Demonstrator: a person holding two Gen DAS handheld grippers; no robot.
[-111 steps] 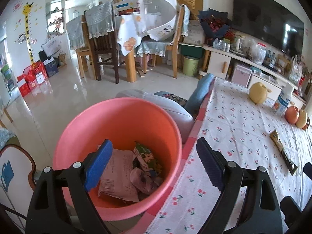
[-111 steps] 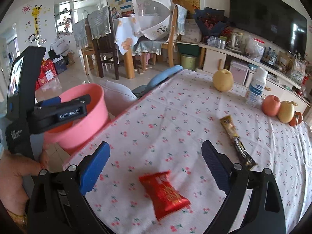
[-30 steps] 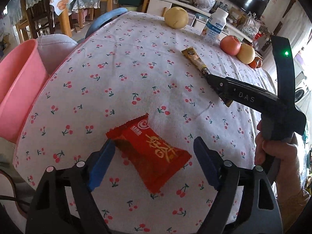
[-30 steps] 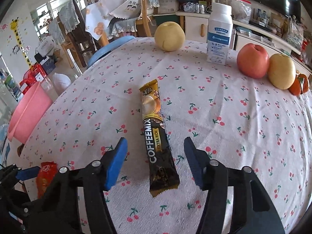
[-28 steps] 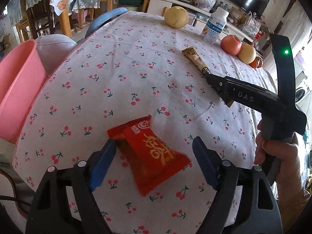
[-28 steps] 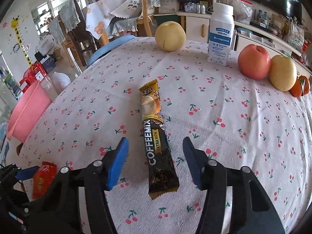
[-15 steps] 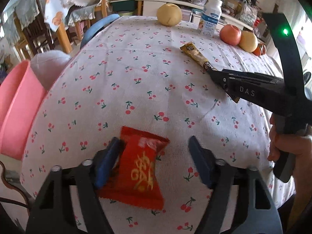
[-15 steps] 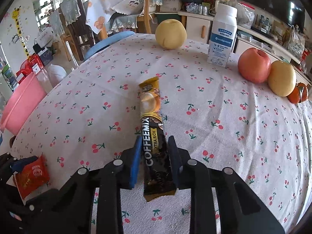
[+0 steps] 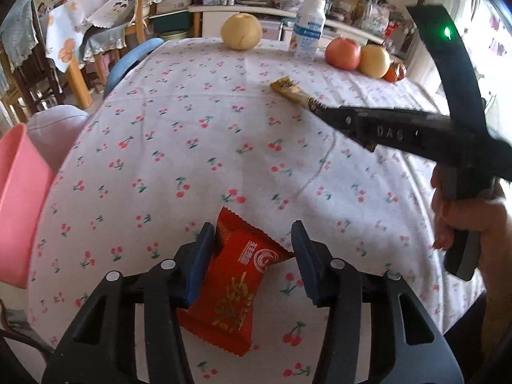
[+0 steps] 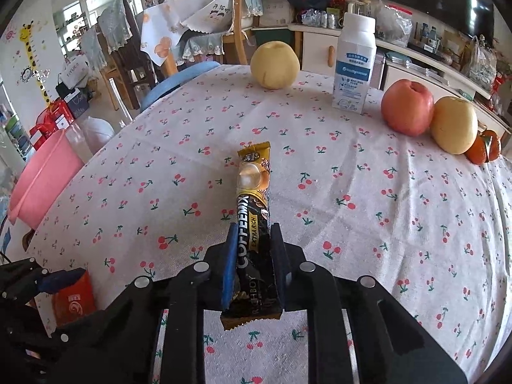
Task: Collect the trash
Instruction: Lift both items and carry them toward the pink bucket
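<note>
Cherry-print surface (image 10: 368, 192): the right gripper (image 10: 252, 256), jaws closing, clamps the coffee-mix sachet (image 10: 254, 211); the left gripper (image 9: 252, 256) is closing around the red snack packet (image 9: 236, 288), one pad touching, the other apart.

Your snack packet (image 9: 236, 284) lies near the table's (image 9: 192, 147) front edge, the coffee stick (image 10: 254, 211) toward the middle to its right. Along the far edge stand a pear (image 10: 274, 64), a bottle (image 10: 354, 64) and more fruit (image 10: 407, 107). The bucket (image 10: 41, 179) sits off the table's left edge.
</note>
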